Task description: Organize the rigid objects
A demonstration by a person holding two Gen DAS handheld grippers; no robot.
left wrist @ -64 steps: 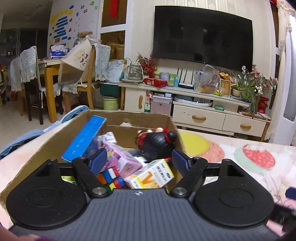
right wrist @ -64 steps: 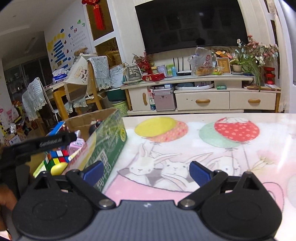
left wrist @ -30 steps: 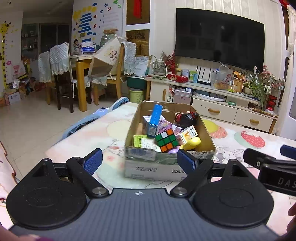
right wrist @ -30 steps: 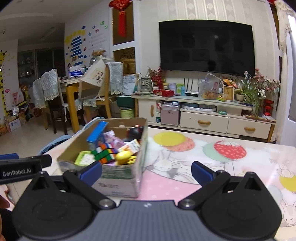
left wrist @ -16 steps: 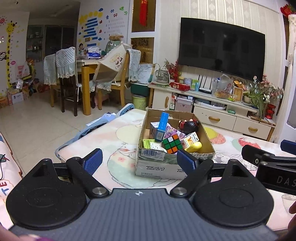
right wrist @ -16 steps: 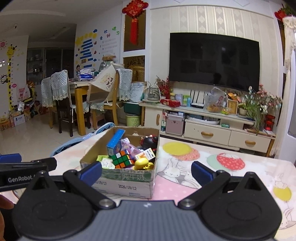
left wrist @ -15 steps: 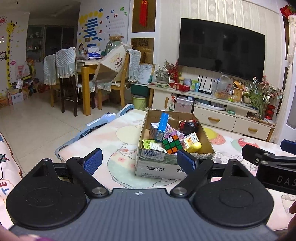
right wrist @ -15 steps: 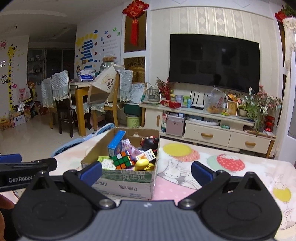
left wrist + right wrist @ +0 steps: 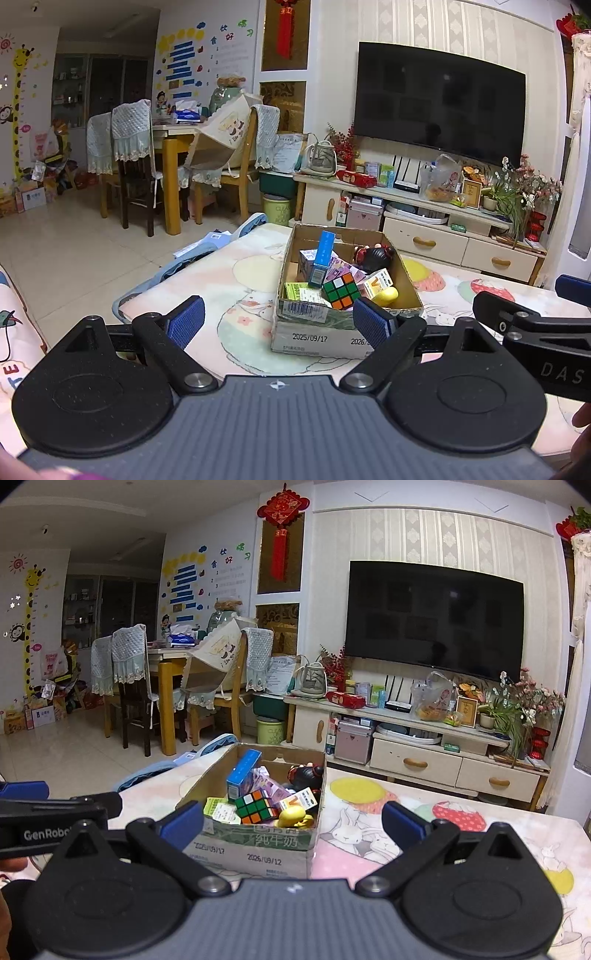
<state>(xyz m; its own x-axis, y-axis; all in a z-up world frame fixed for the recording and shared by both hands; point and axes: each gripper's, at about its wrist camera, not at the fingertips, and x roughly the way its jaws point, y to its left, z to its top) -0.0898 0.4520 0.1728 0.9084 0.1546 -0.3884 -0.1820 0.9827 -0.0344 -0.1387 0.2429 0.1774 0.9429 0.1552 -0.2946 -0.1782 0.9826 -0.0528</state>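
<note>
Near the front edge of the counter (image 9: 236, 280), the left hand-held gripper (image 9: 282, 320) and right hand-held gripper (image 9: 291, 821) are spread wide, holding nothing. Farther back, a cardboard box (image 9: 317, 332) holds a puzzle cube (image 9: 340, 290) and small boxes.

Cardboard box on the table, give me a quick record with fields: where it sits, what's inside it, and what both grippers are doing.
container: cardboard box, open top, on the table with the cartoon print
contents: Rubik's cube, upright blue box, yellow toy, black and red toy, orange and white carton, green carton, purple packet
arrangement: piled loosely, touching each other
left gripper: jaws open, empty, short of the box
right gripper: jaws open, empty, short of the box
</note>
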